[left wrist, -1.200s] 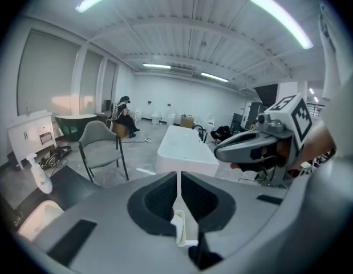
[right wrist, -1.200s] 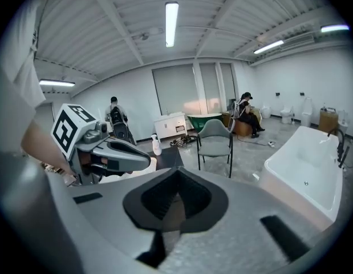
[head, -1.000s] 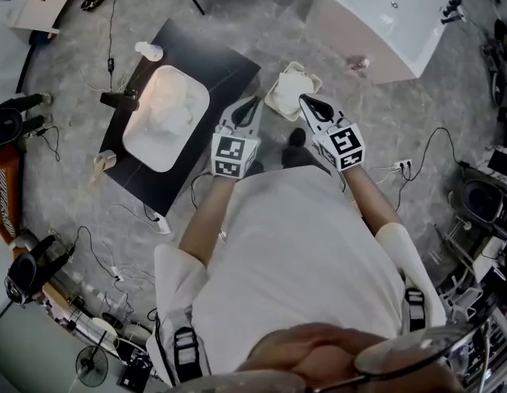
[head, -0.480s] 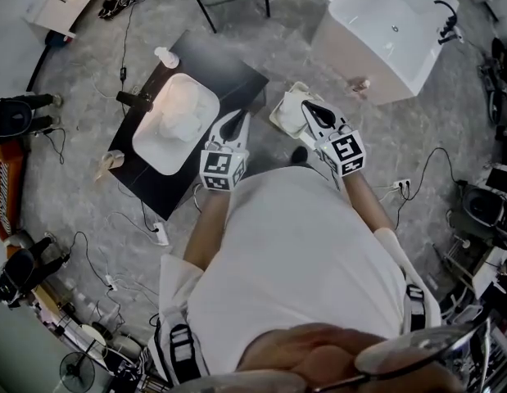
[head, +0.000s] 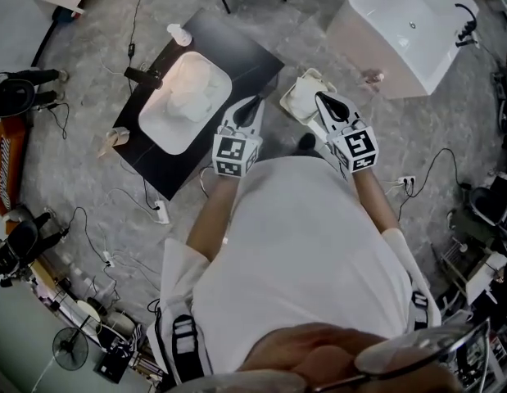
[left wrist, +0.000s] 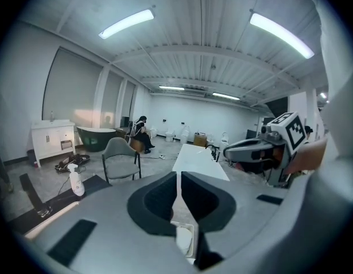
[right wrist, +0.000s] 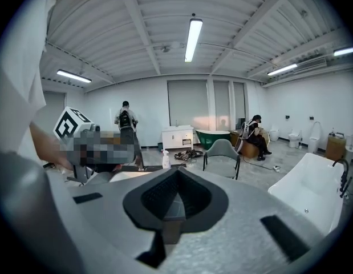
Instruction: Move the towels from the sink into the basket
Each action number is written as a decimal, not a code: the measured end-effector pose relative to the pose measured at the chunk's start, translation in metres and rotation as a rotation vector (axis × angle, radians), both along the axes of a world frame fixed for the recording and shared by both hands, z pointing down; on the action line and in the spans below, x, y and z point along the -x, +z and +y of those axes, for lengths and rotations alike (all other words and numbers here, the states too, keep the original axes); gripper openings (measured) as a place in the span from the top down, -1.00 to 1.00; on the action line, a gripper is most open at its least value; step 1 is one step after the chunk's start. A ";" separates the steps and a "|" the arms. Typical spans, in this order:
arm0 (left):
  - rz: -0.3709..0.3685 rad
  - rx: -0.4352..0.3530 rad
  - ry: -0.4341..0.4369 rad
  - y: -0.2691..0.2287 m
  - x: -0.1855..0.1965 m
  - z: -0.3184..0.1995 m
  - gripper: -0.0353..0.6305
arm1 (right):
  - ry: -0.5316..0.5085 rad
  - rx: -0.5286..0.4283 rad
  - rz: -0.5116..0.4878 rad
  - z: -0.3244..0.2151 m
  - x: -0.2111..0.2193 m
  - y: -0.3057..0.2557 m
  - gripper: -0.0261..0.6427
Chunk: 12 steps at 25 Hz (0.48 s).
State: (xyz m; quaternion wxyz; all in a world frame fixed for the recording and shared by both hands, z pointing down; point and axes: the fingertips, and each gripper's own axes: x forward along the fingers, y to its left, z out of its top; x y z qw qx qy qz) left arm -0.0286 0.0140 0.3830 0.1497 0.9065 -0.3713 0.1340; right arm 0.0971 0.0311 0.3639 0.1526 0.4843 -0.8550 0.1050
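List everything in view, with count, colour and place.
sink: 1, white, set in the counter, left of the person
towels: pile, white, in the sink; count unclear
counter: 1, black
faucet: 1, black, at the sink's left rim
spray bottle: 1, white, far corner of the counter
basket: 1, cream, on the floor right of the counter
bathtub: 1, white, far right
chair: 1, grey, beyond the counter
fan: 1, black, floor at lower left
left hand-held gripper: 1, jaws shut, empty
right hand-held gripper: 1, jaws shut, empty, over the basket
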 end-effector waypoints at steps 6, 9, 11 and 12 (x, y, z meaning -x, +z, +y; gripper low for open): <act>-0.192 0.020 -0.055 0.063 0.038 -0.010 0.81 | -0.042 0.065 0.015 -0.002 0.019 0.026 0.93; -0.283 0.095 -0.109 0.105 0.079 -0.015 0.80 | -0.071 0.112 0.018 -0.001 0.033 0.042 0.93; -0.352 0.163 -0.146 0.138 0.113 -0.019 0.65 | -0.090 0.143 0.025 0.000 0.044 0.054 0.93; -0.385 0.192 -0.160 0.156 0.131 -0.023 0.47 | -0.101 0.159 0.031 -0.001 0.050 0.060 0.93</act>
